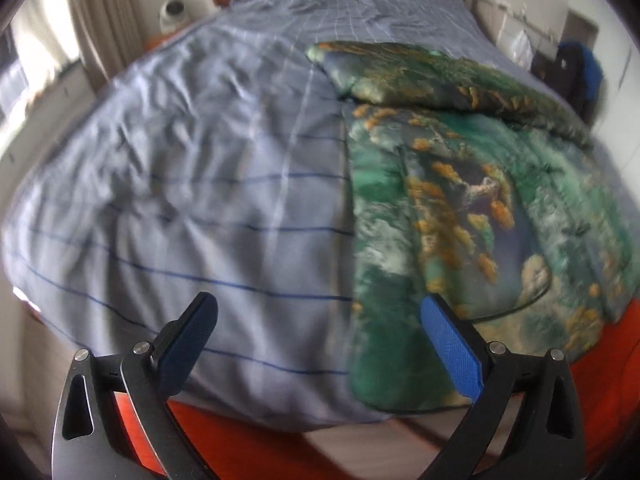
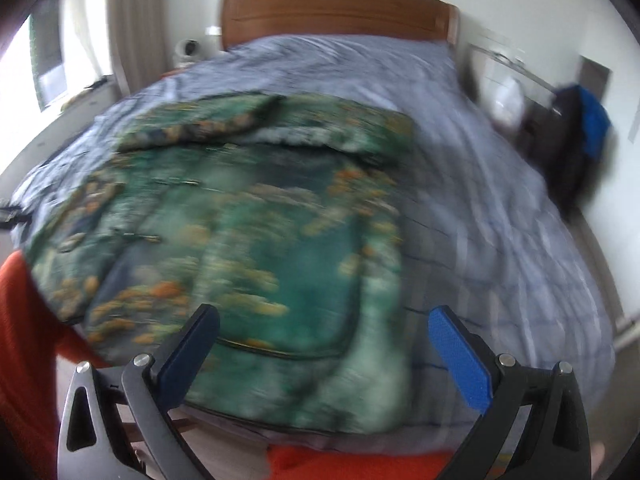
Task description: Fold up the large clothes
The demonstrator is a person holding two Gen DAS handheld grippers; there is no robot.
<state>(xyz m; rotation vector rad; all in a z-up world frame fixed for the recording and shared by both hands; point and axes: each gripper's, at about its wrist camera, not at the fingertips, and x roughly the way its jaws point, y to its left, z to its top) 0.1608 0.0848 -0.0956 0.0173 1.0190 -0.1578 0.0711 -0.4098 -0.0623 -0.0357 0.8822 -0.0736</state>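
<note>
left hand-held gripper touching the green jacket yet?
Cannot tell. In the left wrist view the open left hand-held gripper frames the green jacket's edge; its blue pad overlaps it, depth unclear.

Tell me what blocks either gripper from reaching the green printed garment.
Nothing visible does. The green, orange-flowered padded garment lies on the blue-grey striped duvet, with both the left gripper and right gripper open before it.

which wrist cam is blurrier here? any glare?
Right wrist view: heavy motion blur, the green printed jacket smeared, gripper fingers sharp. Left wrist view: milder blur, jacket print readable. Both: fisheye bends the bed; window blown out at left.
</note>
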